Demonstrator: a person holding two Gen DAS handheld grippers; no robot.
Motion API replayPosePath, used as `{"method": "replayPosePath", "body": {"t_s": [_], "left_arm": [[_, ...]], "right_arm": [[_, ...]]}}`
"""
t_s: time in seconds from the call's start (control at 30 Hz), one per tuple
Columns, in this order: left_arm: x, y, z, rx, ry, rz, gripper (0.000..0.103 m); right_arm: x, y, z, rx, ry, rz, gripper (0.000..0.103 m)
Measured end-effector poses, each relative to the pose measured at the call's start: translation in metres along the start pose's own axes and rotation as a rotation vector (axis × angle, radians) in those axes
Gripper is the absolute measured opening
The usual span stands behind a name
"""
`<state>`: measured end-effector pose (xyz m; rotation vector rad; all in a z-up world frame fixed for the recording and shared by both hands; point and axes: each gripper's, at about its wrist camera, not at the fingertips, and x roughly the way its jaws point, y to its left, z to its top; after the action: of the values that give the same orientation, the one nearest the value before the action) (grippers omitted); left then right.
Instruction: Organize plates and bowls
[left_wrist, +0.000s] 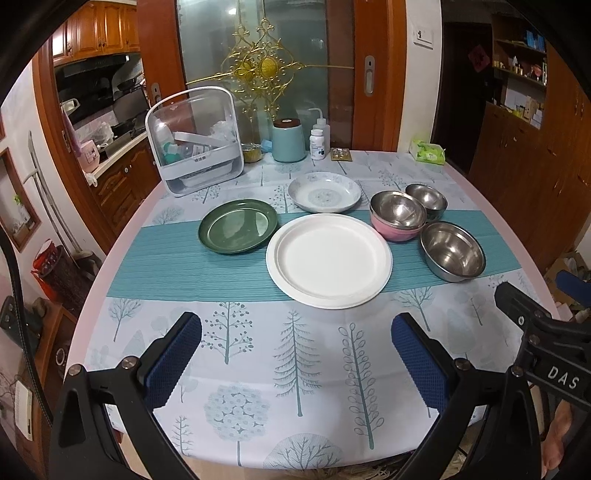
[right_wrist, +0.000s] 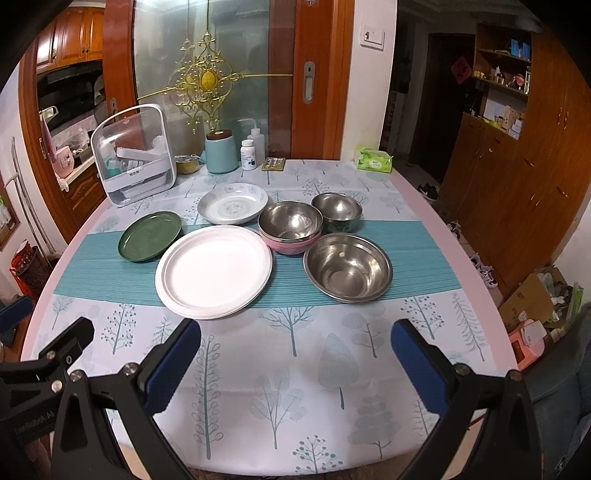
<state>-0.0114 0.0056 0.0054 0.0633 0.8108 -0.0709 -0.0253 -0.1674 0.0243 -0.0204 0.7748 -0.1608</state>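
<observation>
Both my left tongs (left_wrist: 295, 354) and right tongs (right_wrist: 295, 354) hang released, low in frame. The steel bowl (right_wrist: 347, 267), mid-frame, could slip sideways from a rim pinch.

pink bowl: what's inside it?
A steel bowl is nested in the pink bowl; only the pink rim and lower wall show. The steel bowl looks empty. Anything between the two is hidden.

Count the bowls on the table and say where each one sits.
3, possibly more: a pink bowl beside the white plate, apparently with a steel one nested inside; a dark bowl behind it; a steel bowl nearest the right gripper.
</observation>
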Motion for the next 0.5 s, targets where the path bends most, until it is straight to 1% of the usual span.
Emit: {"method": "replayPosePath", "body": {"t_s": [0.2, 0.5], "left_arm": [[-0.004, 0.003, -0.001, -0.024, -0.012, -0.011, 0.102], [-0.009, 0.003, 0.004, -0.021, -0.034, 0.01, 0.102]], "right_arm": [[-0.01, 0.003, -0.001, -0.022, -0.021, -0.008, 0.103], [-0.013, 0.003, 0.001, -0.027, -0.021, 0.008, 0.103]]}}
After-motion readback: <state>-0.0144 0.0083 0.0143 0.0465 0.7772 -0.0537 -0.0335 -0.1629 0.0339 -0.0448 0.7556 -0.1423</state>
